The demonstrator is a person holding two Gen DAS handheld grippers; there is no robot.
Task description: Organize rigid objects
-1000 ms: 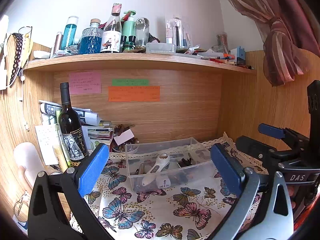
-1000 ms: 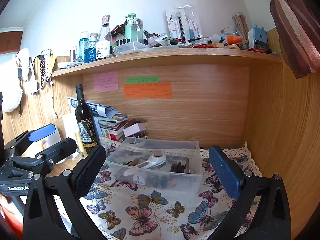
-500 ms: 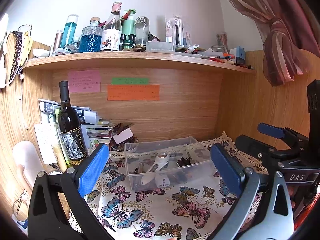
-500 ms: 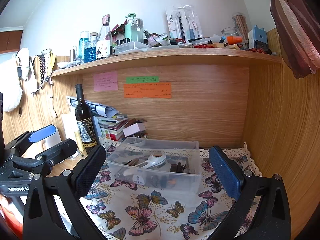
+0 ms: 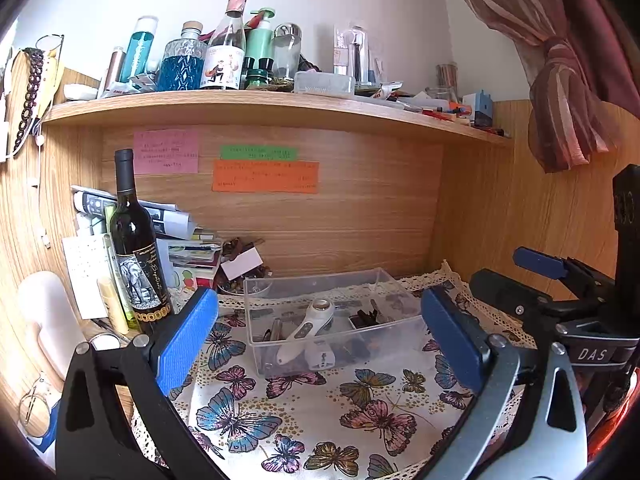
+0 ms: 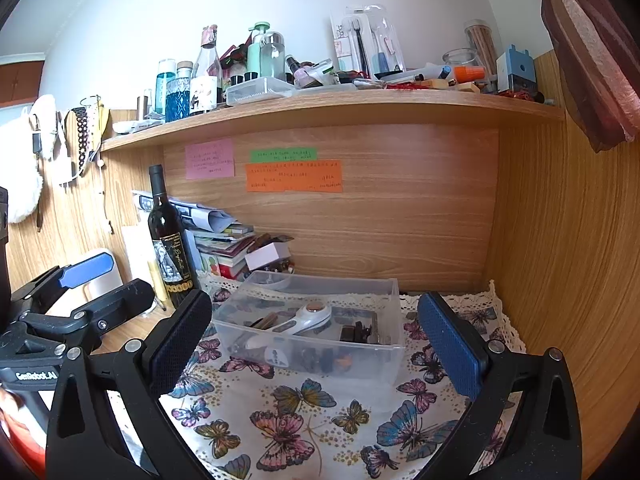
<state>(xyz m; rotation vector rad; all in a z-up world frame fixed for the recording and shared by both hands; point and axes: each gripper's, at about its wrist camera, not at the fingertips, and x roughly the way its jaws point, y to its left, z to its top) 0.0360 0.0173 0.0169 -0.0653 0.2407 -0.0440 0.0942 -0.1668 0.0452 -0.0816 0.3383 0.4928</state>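
A clear plastic bin [image 5: 384,280] stands on the butterfly cloth [image 5: 320,412] against the back panel. In it lie a white handheld device [image 5: 308,328] with a round copper head and several small dark items [image 5: 366,316]. The bin also shows in the right wrist view [image 6: 394,292], with the white device [image 6: 296,322] inside. My left gripper [image 5: 320,344] is open and empty, hovering in front of the bin. My right gripper [image 6: 316,348] is open and empty, also in front of the bin, to the right of the left one.
A dark wine bottle [image 5: 138,248] stands left of the bin beside stacked papers and books [image 5: 188,244]. A white cylinder [image 5: 48,320] stands at far left. A cluttered shelf [image 5: 260,104] hangs overhead. A wooden side wall [image 6: 560,260] closes the right.
Both grippers have stayed open and nearly still. The left wrist view has shifted very slightly; the bin and its contents have not moved.
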